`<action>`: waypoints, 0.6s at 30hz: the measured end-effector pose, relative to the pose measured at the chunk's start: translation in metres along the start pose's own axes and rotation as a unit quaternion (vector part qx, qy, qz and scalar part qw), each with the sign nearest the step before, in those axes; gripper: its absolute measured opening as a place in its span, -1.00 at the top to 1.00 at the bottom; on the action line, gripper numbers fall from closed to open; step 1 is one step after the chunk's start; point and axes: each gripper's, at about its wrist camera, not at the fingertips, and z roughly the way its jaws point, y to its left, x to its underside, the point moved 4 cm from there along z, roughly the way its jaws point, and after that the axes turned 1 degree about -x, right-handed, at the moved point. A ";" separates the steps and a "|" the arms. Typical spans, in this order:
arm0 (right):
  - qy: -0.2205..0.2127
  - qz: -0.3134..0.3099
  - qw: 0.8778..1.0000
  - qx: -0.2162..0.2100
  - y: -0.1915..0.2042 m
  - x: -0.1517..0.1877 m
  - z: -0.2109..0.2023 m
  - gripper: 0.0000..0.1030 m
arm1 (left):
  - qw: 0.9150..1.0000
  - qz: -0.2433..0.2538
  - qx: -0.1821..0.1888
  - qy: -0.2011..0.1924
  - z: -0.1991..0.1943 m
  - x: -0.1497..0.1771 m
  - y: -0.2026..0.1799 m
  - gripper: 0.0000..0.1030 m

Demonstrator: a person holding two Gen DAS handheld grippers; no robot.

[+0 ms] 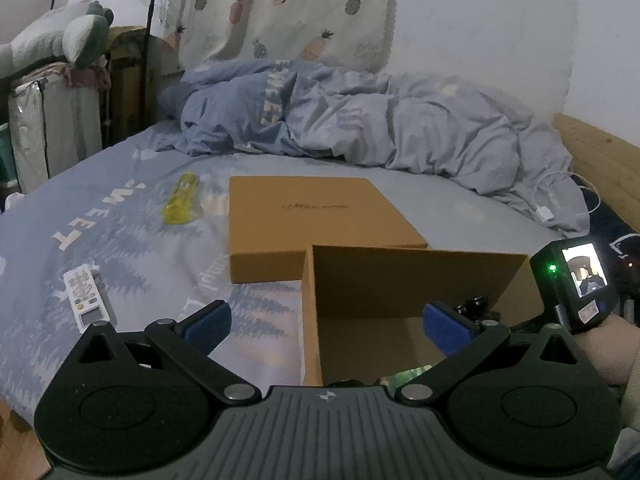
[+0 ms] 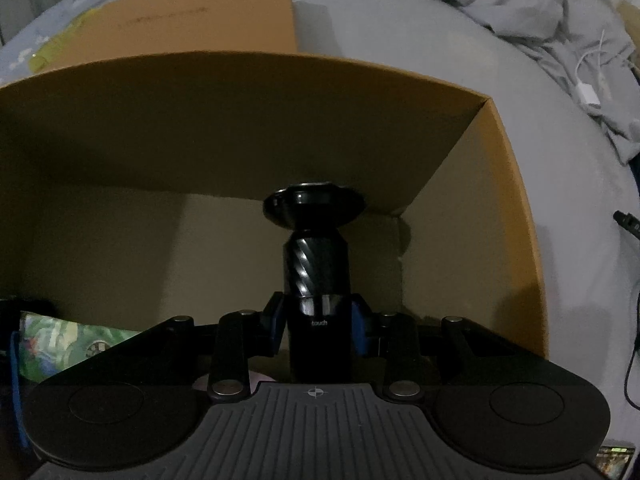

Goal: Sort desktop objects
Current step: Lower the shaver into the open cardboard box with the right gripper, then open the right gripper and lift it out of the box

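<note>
My right gripper (image 2: 319, 322) is shut on a black cylindrical device (image 2: 316, 264) with a flared round top and holds it inside the open brown cardboard box (image 2: 240, 120). A green patterned packet (image 2: 68, 344) lies in the box's near left corner. My left gripper (image 1: 326, 320) is open and empty, over the box's near left corner (image 1: 312, 312). The box lid (image 1: 316, 220) lies flat behind the box. A yellow transparent tube (image 1: 182, 199) and a white remote control (image 1: 89, 300) lie on the bed to the left.
A crumpled blue duvet (image 1: 360, 116) is heaped at the back of the bed. A white charger and cable (image 1: 548, 208) lie at the right near the wooden bed frame (image 1: 600, 160). Storage bags (image 1: 52, 128) stand at the far left.
</note>
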 end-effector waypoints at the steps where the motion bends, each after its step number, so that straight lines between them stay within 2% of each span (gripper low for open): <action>1: 0.001 0.000 1.000 0.000 0.000 0.000 0.000 0.28 | 1.000 0.000 0.000 0.000 0.000 0.000 0.000 -1.00; 9: -0.008 0.003 1.000 0.000 -0.001 0.002 -0.007 0.26 | 1.000 0.000 0.001 0.010 0.004 0.002 0.000 -1.00; 13: -0.030 -0.004 1.000 0.004 -0.001 0.001 -0.025 0.24 | 1.000 -0.002 0.000 0.013 0.005 0.002 0.002 -1.00; 18: -0.053 -0.010 0.999 -0.008 0.000 0.003 -0.051 -0.02 | 1.000 -0.007 -0.002 0.011 0.002 0.001 0.004 -1.00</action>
